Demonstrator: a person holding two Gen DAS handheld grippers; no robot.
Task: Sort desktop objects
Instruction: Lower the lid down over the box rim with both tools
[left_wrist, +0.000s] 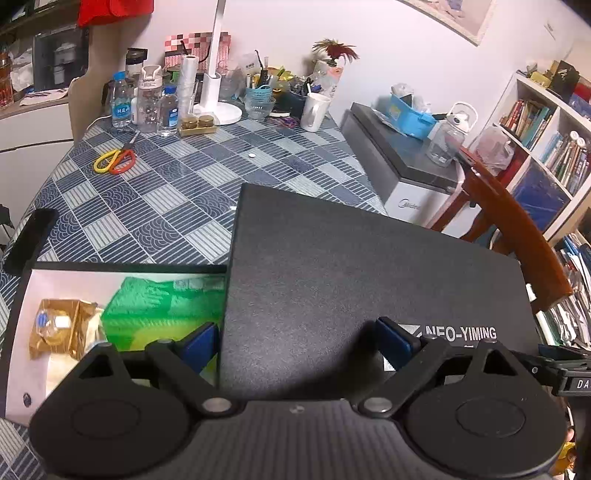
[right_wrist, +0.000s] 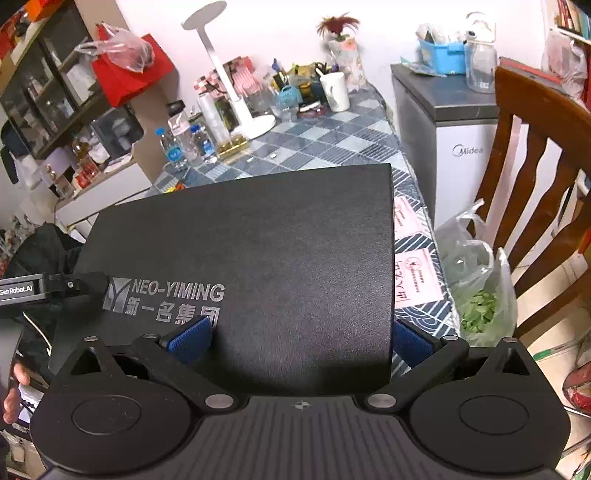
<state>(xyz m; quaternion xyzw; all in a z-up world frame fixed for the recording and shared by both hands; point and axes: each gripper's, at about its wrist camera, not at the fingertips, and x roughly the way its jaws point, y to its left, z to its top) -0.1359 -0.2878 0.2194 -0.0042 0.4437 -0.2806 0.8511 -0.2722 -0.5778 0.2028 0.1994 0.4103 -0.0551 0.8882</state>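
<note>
Now, the left gripper (left_wrist: 299, 345) is seen spread wide, one blue pad just off the left edge of the black lid (left_wrist: 351, 266) and the other over its top. The right gripper (right_wrist: 301, 339) is spread just as wide, mirrored across the lid's right edge. Nothing is pinched by either. Whether the pads press on the board cannot be told.

The lid is read as a stiff, flat panel with a matte, grainy face, probably light, and it is not likely to slip. Its span looks too broad for one jaw, so the long side edges are judged the best places to be taken, one by each tool, with the panel kept level.

Beneath it, part of the open box (left_wrist: 22, 314) is left uncovered. A green packet (left_wrist: 159, 306) and a gold packet (left_wrist: 62, 325) are seen lying inside, both soft and crinkly by their look. A lid lying half over fits either a box being shut or one being opened.

The box is set on a table with a blue patterned cloth (left_wrist: 166, 184). Its far end is crowded with water bottles (left_wrist: 122, 99), a white lamp (left_wrist: 218, 107) and a mug (left_wrist: 314, 110), with scissors (left_wrist: 114, 160) lying apart. A wooden chair (right_wrist: 535, 184) and a bag of greens (right_wrist: 476, 295) are seen close on the right.
</note>
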